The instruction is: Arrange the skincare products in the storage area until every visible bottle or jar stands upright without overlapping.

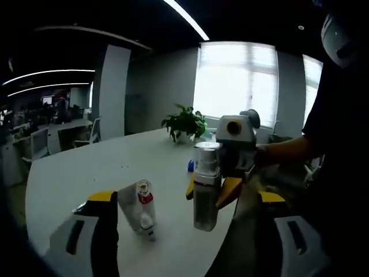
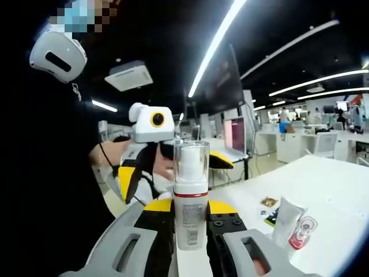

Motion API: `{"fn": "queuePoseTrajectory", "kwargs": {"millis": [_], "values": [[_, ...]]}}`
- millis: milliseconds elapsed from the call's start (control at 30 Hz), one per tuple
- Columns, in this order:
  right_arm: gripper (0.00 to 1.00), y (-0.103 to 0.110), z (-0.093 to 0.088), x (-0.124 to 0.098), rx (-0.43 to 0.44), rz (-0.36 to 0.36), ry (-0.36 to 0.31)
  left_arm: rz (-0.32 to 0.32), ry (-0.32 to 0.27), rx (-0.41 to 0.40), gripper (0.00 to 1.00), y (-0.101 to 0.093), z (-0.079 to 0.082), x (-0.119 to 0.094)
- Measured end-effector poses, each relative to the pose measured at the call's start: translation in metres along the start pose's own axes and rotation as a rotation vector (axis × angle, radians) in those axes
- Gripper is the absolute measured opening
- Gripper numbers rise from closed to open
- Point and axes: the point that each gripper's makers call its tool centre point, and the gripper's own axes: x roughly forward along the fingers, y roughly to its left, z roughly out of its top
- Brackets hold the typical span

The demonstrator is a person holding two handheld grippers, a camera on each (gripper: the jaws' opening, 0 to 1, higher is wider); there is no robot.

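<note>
Your right gripper (image 2: 190,222) is clamped on the upright pump bottle (image 2: 191,196), held above the white table (image 1: 86,173), long axis vertical, while your unclenched left gripper (image 1: 184,231) is nearer the tube (image 1: 135,205) and small vial (image 1: 145,210) just ahead.

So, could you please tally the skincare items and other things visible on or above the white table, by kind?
Pump bottle, held in the right hand-held gripper: 1
Tube standing on the table: 1
Small red-capped bottle: 1
Potted plant: 1
Total: 4
</note>
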Motion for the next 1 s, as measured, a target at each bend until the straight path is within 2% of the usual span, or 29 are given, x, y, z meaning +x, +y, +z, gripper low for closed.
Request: {"fn": "queuePoseTrajectory", "kwargs": {"millis": [67,167,433,1000], "values": [[0.12,0.001,-0.002,0.001,0.001,0.0,0.001,0.017,0.014,0.004,0.99,0.002,-0.006,-0.001],[0.12,0.0,-0.005,0.002,-0.001,-0.001,0.004,0.027,0.029,0.004,0.99,0.003,-0.01,-0.005],[0.12,-0.009,-0.013,0.003,-0.032,-0.028,0.018,0.052,0.01,-0.035,0.99,0.002,-0.017,-0.012],[0.12,-0.048,-0.054,-0.004,-0.056,-0.105,0.017,0.096,0.038,-0.082,0.99,0.002,-0.036,-0.023]]}}
